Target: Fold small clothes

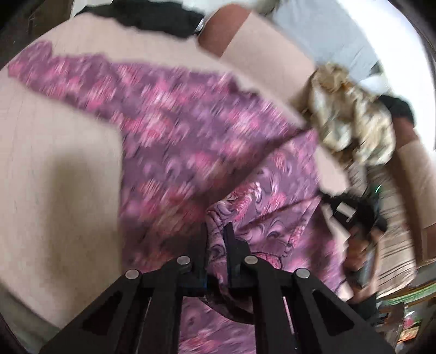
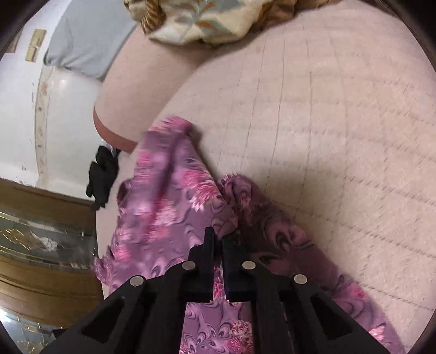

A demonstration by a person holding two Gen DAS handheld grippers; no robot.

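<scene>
A purple garment with pink flowers (image 1: 177,130) lies spread over a pale pink bed cover (image 1: 54,168). My left gripper (image 1: 216,231) is shut on a raised fold of this cloth, which bunches between the black fingers. In the right wrist view the same purple garment (image 2: 169,196) runs from the bottom edge up toward the bed's left side. My right gripper (image 2: 216,239) is shut on a gathered edge of it. The other gripper and the hand on it (image 1: 359,234) show blurred at the right of the left wrist view.
A cream patterned cloth (image 1: 351,114) (image 2: 207,19) is heaped on the bed cover (image 2: 327,122). A black garment (image 1: 152,16) (image 2: 102,174) lies at the bed's edge. A grey pillow (image 2: 90,35), a white wall and a wooden cabinet (image 2: 46,234) stand left of the bed.
</scene>
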